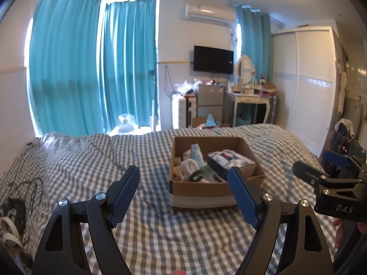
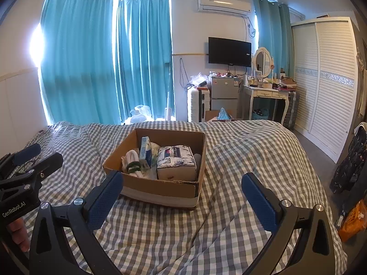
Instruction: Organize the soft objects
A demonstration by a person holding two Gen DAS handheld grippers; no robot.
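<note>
A cardboard box [image 1: 201,189] [image 2: 160,186] sits on the checked bed. Inside lie a printed tissue pack [image 1: 231,160] [image 2: 175,160], a blue packet [image 1: 197,154] [image 2: 145,152], white rolled socks [image 1: 189,167] [image 2: 131,158] and a green ring-shaped item [image 1: 196,175] [image 2: 134,166]. My left gripper [image 1: 184,194] is open and empty, held above the bed just in front of the box. My right gripper [image 2: 182,200] is open and empty, in front of the box and to its right. The right gripper also shows in the left wrist view [image 1: 330,178], the left gripper in the right wrist view [image 2: 25,167].
The grey-white checked bedspread [image 2: 240,160] is rumpled. Black cables and a white ring [image 1: 13,217] lie at the bed's left edge. Beyond the bed stand teal curtains, a suitcase [image 2: 198,105], a small fridge, a dressing table and a white wardrobe [image 2: 328,80]. Bags lie on the floor at right [image 2: 351,217].
</note>
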